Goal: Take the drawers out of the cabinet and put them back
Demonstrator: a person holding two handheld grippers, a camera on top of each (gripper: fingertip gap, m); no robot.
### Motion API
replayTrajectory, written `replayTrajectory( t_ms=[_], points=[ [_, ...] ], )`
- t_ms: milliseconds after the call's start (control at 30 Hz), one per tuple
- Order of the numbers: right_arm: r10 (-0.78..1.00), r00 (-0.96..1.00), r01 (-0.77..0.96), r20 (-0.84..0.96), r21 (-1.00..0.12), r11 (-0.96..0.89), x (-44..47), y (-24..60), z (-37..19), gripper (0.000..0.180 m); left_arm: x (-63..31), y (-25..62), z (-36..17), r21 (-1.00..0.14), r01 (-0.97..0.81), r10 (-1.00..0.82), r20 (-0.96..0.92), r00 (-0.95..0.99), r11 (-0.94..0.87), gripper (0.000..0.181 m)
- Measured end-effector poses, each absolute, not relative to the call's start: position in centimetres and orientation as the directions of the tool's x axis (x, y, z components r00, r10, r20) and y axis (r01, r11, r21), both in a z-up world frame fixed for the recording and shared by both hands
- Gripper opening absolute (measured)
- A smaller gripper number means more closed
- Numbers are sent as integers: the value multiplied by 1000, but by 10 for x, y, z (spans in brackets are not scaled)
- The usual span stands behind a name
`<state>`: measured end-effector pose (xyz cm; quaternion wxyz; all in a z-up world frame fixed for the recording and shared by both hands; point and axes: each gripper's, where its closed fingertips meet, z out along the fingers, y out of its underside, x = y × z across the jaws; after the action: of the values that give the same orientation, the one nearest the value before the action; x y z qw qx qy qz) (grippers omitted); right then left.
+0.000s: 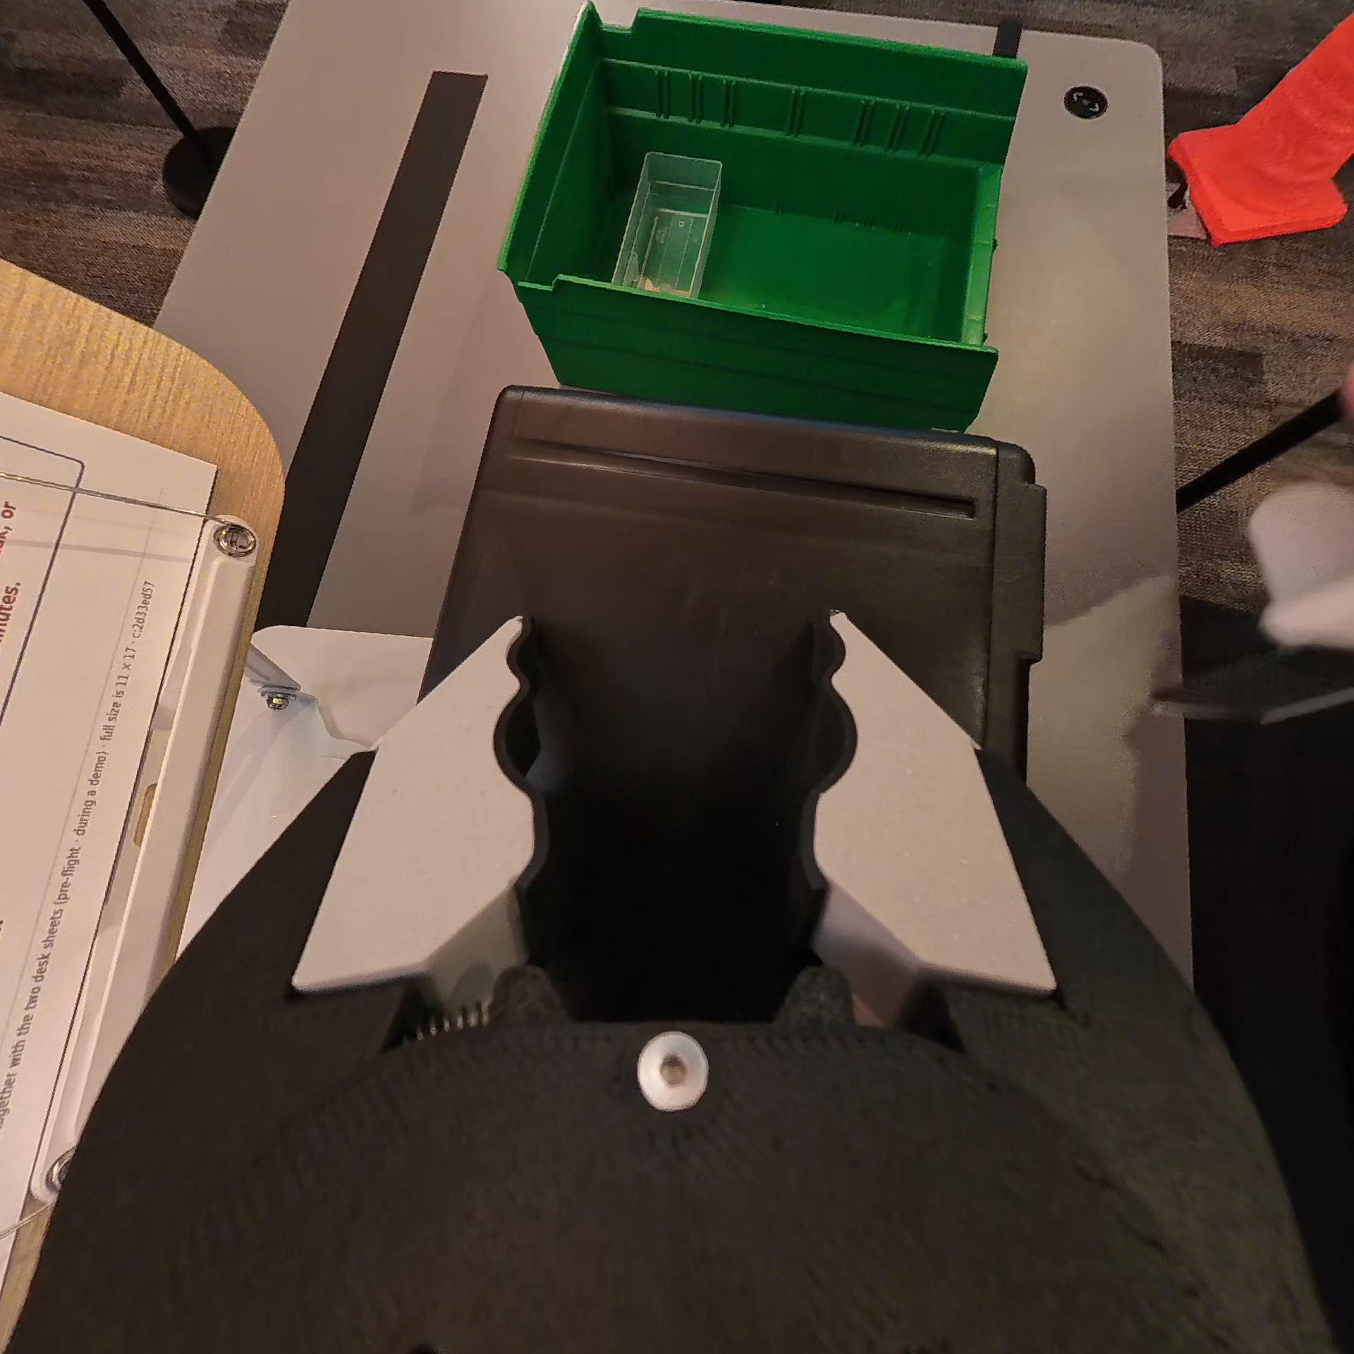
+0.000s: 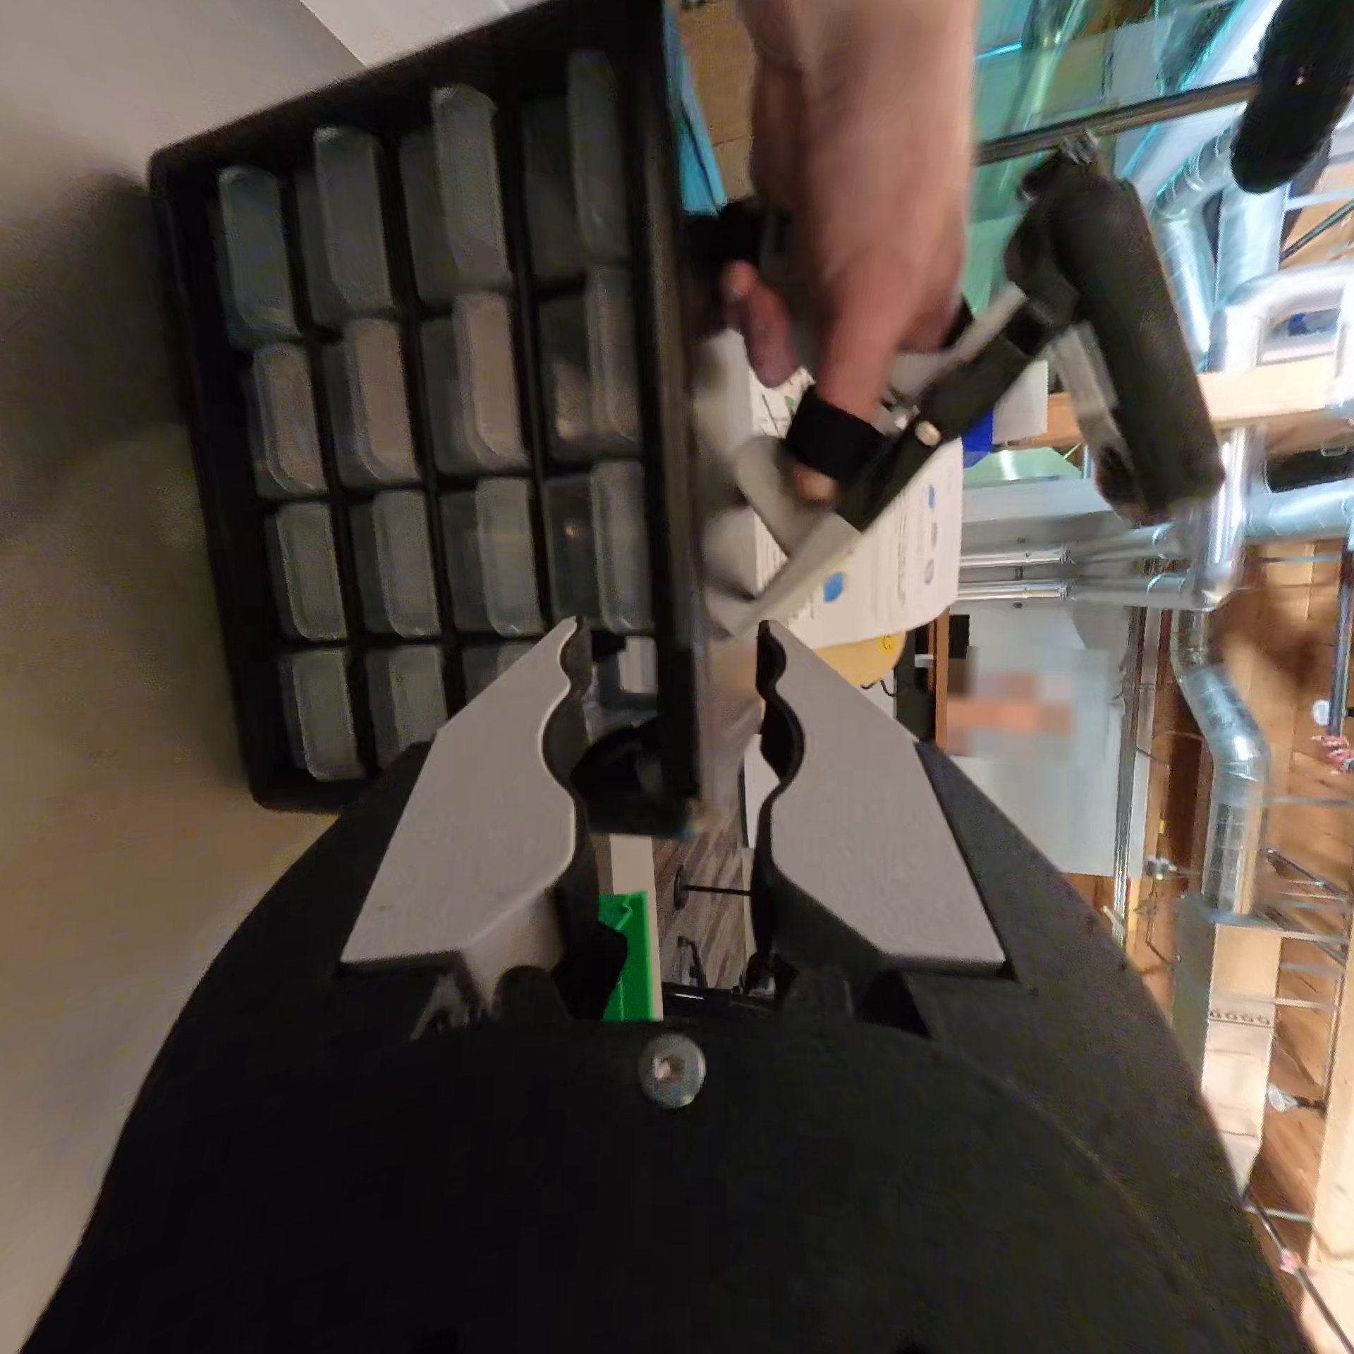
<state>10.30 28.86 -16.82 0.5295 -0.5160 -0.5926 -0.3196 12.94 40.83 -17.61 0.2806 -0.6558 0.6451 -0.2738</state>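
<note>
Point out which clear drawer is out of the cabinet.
The clear drawer lying in the green bin behind the cabinet; the other drawers sit in their cabinet slots.

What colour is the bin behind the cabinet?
Green; the bin shows best in the left wrist view, behind the black cabinet.

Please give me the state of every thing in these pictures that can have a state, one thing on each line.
left gripper: open, empty, above the cabinet top.
right gripper: open, empty, at the cabinet's front edge.
cabinet: most drawers in, one slot near the right gripper looks empty.
green bin: upright behind the cabinet.
clear drawer: out, lying in the bin.
</note>
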Motion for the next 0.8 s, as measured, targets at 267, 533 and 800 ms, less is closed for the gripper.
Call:
replayTrajectory(
  t_ms=[267, 533, 800],
  points=[
    [118, 25, 962, 993, -56, 267, 83, 314, -192, 22, 129, 409, -176, -721, -693, -1000, -2, 22, -13, 76],
    [-64, -17, 955, 998, 35, 295, 76, 326, -198, 6, 129, 408, -176, -721, -692, -1000, -6, 17, -8, 75],
    [-72, -3, 934, 997, 28, 356, 73, 318, -196, 4, 129, 408, -176, -721, -692, -1000, -5, 16, -7, 74]
  ],
)
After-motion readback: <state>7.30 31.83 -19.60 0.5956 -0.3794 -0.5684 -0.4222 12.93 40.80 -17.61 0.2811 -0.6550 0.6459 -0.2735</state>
